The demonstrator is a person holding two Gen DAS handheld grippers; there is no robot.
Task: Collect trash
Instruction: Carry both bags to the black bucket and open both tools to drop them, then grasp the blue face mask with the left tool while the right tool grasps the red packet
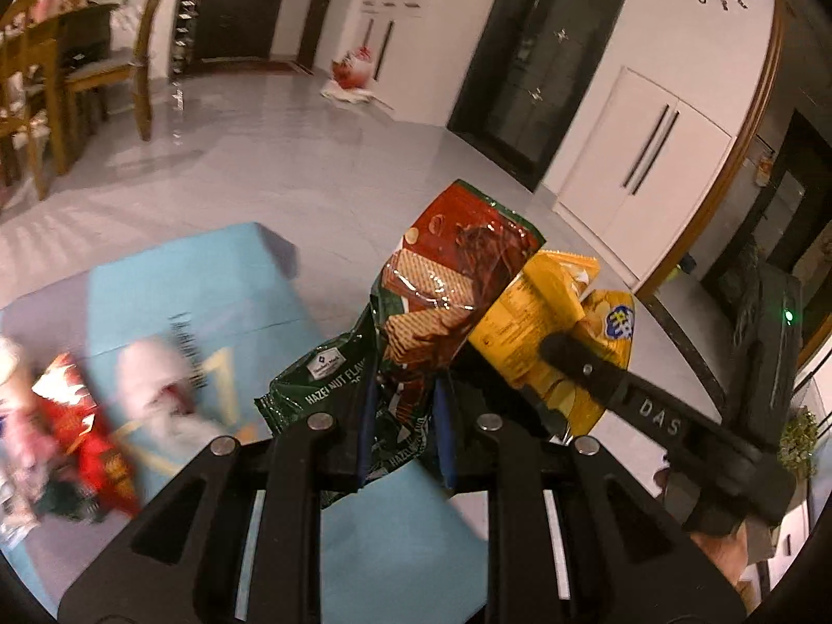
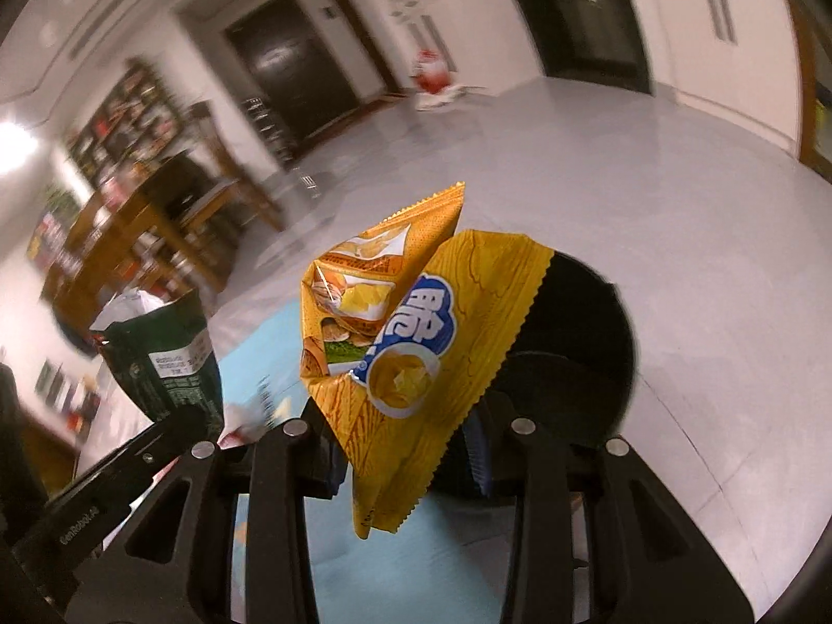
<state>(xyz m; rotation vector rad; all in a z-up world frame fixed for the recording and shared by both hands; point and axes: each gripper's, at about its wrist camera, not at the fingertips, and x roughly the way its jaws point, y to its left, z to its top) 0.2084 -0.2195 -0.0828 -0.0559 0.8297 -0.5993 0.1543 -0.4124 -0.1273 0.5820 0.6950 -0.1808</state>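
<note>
A crumpled green hazelnut-wafer wrapper (image 1: 447, 281) is pinched between the fingers of the left gripper (image 1: 404, 431) above a light blue table (image 1: 208, 281), just left of a yellow crinkled chip bag (image 2: 416, 353) pinched by the right gripper (image 2: 405, 447) near a round black bin (image 2: 577, 353).

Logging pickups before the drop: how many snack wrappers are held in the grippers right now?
2. The green hazelnut wafer wrapper is clamped in the left gripper; the yellow chip bag is clamped in the right gripper. Blurred red packaging lies unheld on the blue mat.
</note>
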